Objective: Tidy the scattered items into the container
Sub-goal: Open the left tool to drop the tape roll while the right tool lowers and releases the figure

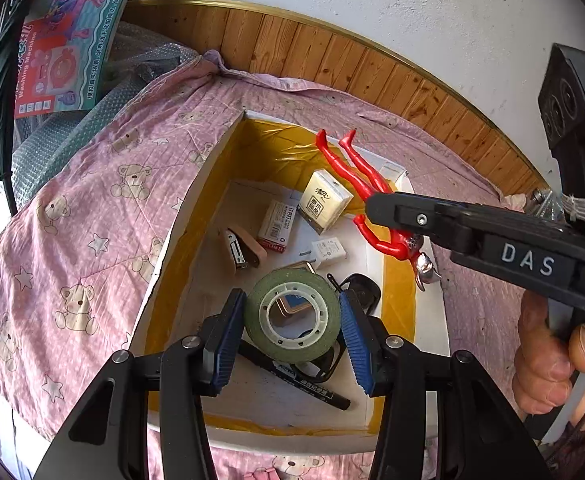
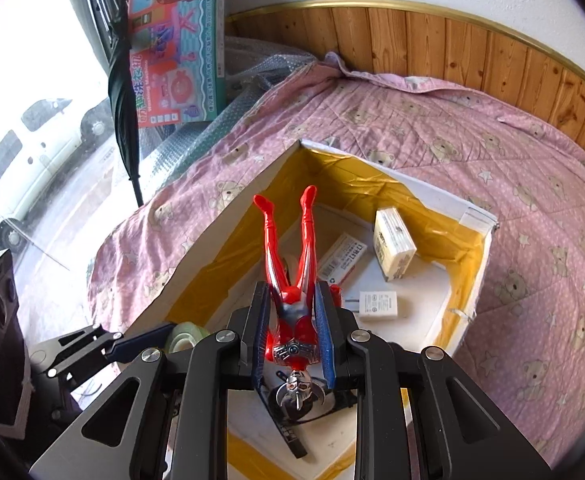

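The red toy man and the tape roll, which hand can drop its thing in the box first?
Probably the left: the left gripper holds the tape roll directly above the box floor. The right gripper holds the red figure nearer the rim.

Bright daylight; blown-out window; fisheye warp

Your left gripper [image 1: 292, 320] clamps its blue-padded fingers [image 1: 230, 336] around a tape roll [image 1: 292, 322], while your right gripper [image 2: 292, 320], hand [image 1: 548, 360] on its trigger, pinches a red action figure [image 2: 292, 280].
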The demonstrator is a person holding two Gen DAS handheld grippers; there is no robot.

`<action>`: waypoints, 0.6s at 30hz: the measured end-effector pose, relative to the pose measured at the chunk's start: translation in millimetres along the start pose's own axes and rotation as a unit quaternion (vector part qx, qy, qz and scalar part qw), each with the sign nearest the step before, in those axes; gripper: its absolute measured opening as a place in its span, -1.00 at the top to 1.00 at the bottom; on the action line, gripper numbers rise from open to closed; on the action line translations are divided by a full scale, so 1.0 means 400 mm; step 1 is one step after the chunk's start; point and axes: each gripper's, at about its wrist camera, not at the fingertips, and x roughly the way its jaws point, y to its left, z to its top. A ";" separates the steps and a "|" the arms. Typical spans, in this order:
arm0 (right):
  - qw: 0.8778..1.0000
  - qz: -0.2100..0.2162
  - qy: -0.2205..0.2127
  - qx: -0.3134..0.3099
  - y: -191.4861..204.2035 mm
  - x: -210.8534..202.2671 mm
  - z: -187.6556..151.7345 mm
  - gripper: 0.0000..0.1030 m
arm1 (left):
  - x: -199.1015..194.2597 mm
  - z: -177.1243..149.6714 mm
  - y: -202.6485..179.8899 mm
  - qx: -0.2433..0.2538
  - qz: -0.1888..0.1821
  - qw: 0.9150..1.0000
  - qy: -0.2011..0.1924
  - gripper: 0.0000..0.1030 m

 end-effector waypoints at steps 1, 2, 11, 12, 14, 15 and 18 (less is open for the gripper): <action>1.000 0.002 0.007 0.001 -0.001 0.019 0.012 0.56 | 0.004 0.003 0.002 -0.002 0.002 1.000 0.001 0.05; 1.000 0.000 0.010 0.001 -0.001 0.035 0.024 0.56 | 0.007 0.005 0.004 -0.003 0.003 1.000 0.002 0.05; 1.000 -0.009 0.015 -0.004 -0.018 0.167 0.116 0.49 | 0.043 0.024 0.016 -0.002 0.016 1.000 0.015 0.05; 1.000 -0.009 0.018 -0.007 -0.022 0.181 0.123 0.39 | 0.051 0.025 0.016 0.001 0.015 1.000 0.020 0.05; 1.000 -0.020 0.020 -0.007 -0.034 0.191 0.125 0.16 | 0.068 0.023 0.014 0.008 0.019 0.999 0.028 0.01; 1.000 -0.021 0.017 -0.008 -0.040 0.185 0.123 0.16 | 0.075 0.021 0.017 0.005 0.018 0.999 0.034 0.00; 1.000 -0.012 0.006 -0.005 -0.058 0.142 0.103 0.16 | 0.073 0.010 0.029 -0.007 0.006 0.999 0.034 -0.01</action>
